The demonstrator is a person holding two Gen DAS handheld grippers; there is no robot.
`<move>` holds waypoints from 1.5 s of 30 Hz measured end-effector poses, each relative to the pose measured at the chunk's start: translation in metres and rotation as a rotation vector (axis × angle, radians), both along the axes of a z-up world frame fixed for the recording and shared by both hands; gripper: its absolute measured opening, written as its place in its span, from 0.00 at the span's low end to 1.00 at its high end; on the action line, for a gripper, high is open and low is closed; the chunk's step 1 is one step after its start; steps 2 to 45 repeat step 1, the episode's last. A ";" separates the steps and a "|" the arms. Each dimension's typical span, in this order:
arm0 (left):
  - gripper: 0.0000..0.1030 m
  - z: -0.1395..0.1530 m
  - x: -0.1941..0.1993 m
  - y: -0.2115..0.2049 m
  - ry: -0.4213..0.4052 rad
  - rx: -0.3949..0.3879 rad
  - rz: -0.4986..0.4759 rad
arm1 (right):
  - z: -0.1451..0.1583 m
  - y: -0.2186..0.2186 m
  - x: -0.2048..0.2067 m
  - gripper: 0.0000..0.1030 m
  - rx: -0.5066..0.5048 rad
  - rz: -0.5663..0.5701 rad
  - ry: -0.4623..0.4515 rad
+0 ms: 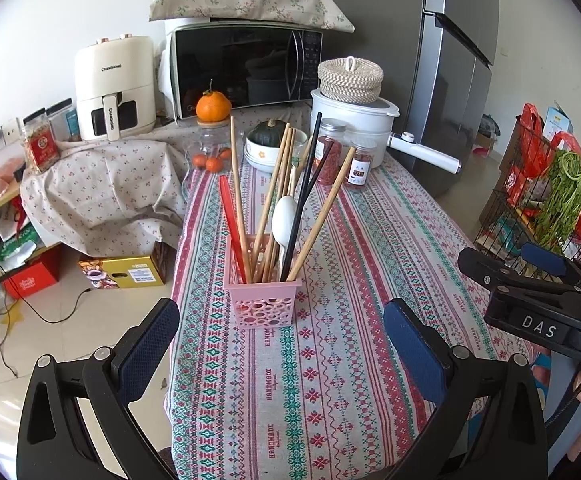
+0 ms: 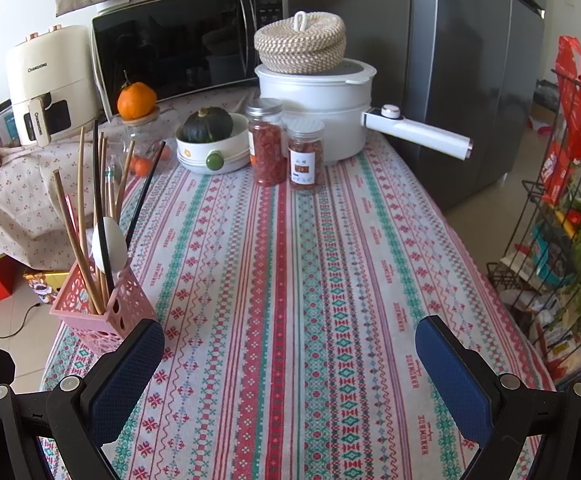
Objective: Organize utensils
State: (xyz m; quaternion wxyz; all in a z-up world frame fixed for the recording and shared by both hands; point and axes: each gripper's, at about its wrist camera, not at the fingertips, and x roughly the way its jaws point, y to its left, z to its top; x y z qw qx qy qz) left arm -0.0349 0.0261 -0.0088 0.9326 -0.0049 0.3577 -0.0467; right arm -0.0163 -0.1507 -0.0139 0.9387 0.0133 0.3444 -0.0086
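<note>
Pink basket (image 1: 261, 297) held the utensils upright on the tablecloth (image 1: 354, 320).
From the left wrist it stood just beyond the wide-open, empty left gripper (image 1: 278, 344); from the right wrist it sat near left of the spread, empty right gripper (image 2: 290, 364).

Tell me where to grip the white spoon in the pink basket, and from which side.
Grip the white spoon at its bowl, the part that sticks up above the pink basket; its handle is buried inside. Come down from above with the open left gripper, probably pinching the bowl's edges, since chopsticks crowd it on both sides.
</note>
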 end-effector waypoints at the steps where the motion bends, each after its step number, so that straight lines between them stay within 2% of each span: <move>1: 1.00 0.000 -0.001 -0.001 -0.003 -0.001 -0.002 | 0.000 0.000 0.000 1.00 0.001 0.001 0.000; 45: 1.00 0.000 -0.001 -0.001 -0.003 -0.001 -0.002 | 0.000 0.000 0.000 1.00 0.001 0.001 0.000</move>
